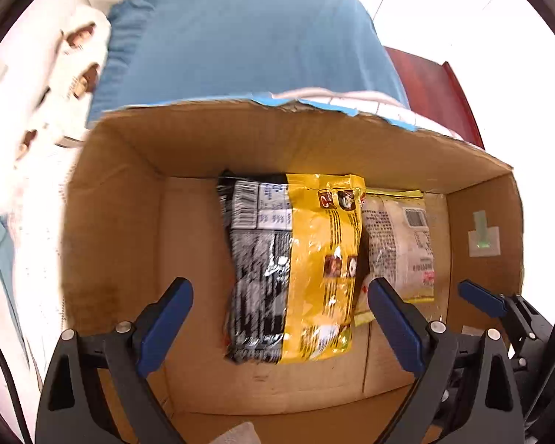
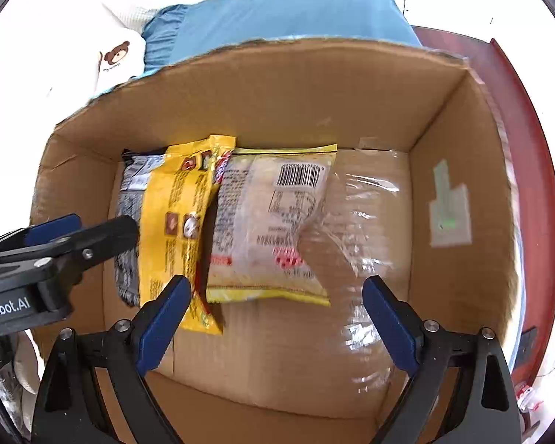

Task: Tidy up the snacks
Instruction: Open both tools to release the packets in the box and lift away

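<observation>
Hovering left gripper [image 1: 279, 301]: jaws spread, empty, over the box [image 1: 262, 140]
Right gripper [image 2: 275, 299]: spread, empty
Right view only: clear wrapper [image 2: 366, 229] beside pale packet [image 2: 266, 222]

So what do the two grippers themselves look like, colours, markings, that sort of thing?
Both grippers match: the left gripper and right gripper each have black angular plastic arms with silver round bolt heads, ending in flat blue finger pads. In the right wrist view the left one's side carries white lettering ending in "nRobot.AI". No cables or sleeves are clearly visible.
</observation>
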Available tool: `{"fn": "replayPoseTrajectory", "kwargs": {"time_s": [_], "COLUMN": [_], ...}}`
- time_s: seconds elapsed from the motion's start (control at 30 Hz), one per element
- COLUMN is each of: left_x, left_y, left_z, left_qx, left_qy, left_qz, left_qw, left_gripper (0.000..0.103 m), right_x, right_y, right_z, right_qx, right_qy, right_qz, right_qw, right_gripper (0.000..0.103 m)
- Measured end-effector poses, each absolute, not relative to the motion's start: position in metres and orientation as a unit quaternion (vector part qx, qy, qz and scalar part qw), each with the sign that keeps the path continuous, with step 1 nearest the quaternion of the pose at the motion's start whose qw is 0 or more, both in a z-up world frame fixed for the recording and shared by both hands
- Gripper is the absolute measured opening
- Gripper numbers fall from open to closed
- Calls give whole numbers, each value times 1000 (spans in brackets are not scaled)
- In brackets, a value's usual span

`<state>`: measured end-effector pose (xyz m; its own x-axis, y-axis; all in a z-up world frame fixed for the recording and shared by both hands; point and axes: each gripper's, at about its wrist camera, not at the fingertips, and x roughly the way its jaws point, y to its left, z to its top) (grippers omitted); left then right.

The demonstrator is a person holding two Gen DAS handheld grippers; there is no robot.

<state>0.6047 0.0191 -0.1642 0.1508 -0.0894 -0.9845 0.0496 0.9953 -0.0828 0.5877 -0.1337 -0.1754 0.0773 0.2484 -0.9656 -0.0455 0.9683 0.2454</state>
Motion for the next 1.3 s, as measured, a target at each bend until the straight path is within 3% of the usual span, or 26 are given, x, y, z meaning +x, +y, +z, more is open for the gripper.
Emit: {"fn": "replayPoseTrajectory", "kwargs": {"time_s": [0.87,1.1,1.3], "left_x": [465,426,370], "left_y": [54,58,51], "left_z": [-57,-47,-95], "left_qx": [-22,-23,16], "left_qy": [506,498,543], "left_qz": [-42,-35,-28], "left_qw": [862,866,839], "left_gripper": [97,97,97], "right_x": [445,410,351], "right_y": [-131,-136,-166], "right_z": [-21,-12,-58], "right_qx": [45,63,132], "right_qy": [527,535,597], "right_qz": [84,88,79], "right_qw": [844,838,787], "right_gripper": [96,96,96]}}
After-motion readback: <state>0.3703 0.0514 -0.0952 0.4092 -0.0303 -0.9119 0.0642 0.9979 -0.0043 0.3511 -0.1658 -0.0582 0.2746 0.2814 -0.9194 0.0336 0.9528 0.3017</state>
